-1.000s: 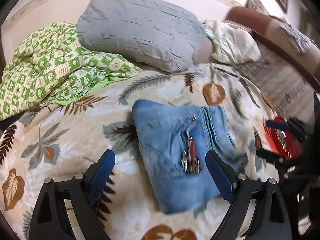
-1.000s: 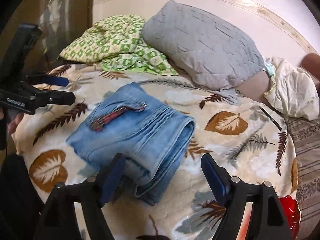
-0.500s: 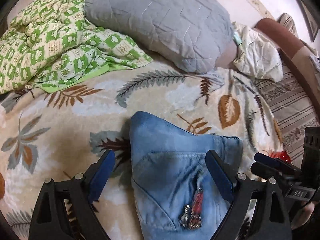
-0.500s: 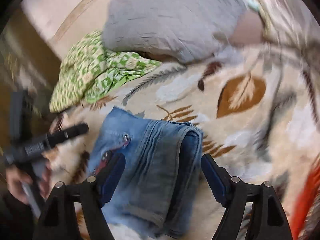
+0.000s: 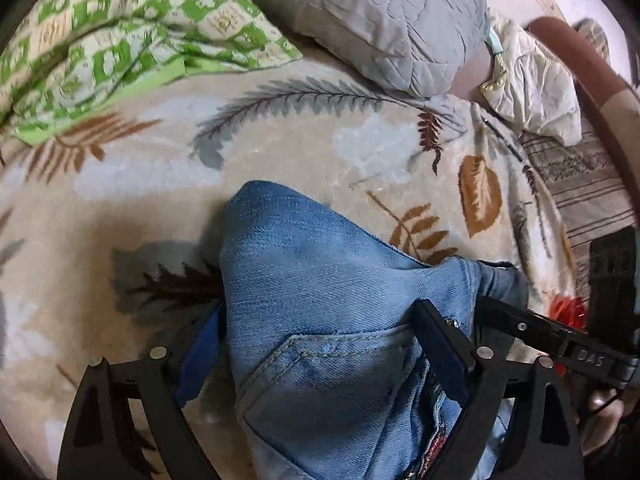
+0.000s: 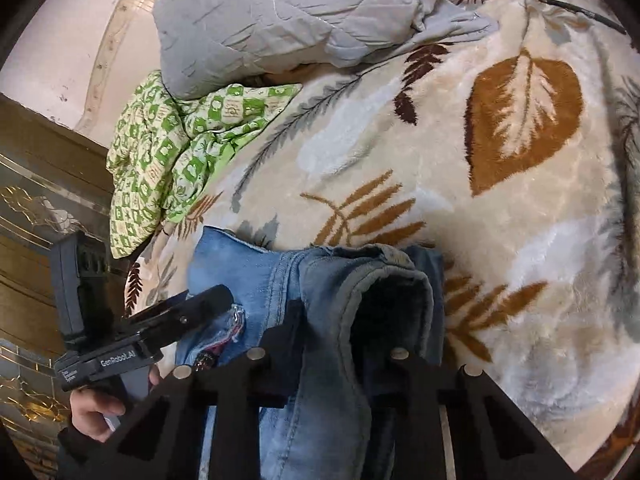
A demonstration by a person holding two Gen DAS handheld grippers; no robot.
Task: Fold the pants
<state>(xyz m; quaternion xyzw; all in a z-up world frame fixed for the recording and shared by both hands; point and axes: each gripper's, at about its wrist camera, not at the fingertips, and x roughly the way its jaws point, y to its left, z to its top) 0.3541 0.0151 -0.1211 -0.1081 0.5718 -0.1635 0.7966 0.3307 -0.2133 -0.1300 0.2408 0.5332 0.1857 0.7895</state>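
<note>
Jeans (image 5: 320, 300), folded into a thick blue bundle, lie on the bed right under both my claws. My left claw (image 5: 320, 356) stands spread wide across the bundle: one blue pad (image 5: 200, 360) sits at its left edge by the blanket (image 5: 280, 148), the other finger (image 5: 440, 352) lies on the denim near the back pocket. The pads straddle the cloth and I cannot see them squeezing it.

My right claw (image 6: 332, 360) has just been closing, and its jaws now stand narrow with the stacked folded edge of the jeans between them. From the right wrist view the thick layers rise between the two dark fingers (image 6: 280, 352), and they look pinched there, pads pressing from both sides. A bit of red-and-silver trim (image 6: 224, 340) shows on the denim just left of that claw, close to the tip of my left claw, which reaches in from that side with my hand (image 6: 96, 408) on its grip.

Beyond both claws the leaf-print blanket spreads out bare. Further off, a grey pillow (image 5: 380, 16) lies at the head of the bed, with a green checked cloth (image 5: 120, 40) crumpled to its left and a pale cloth (image 5: 532, 84) to its right.
</note>
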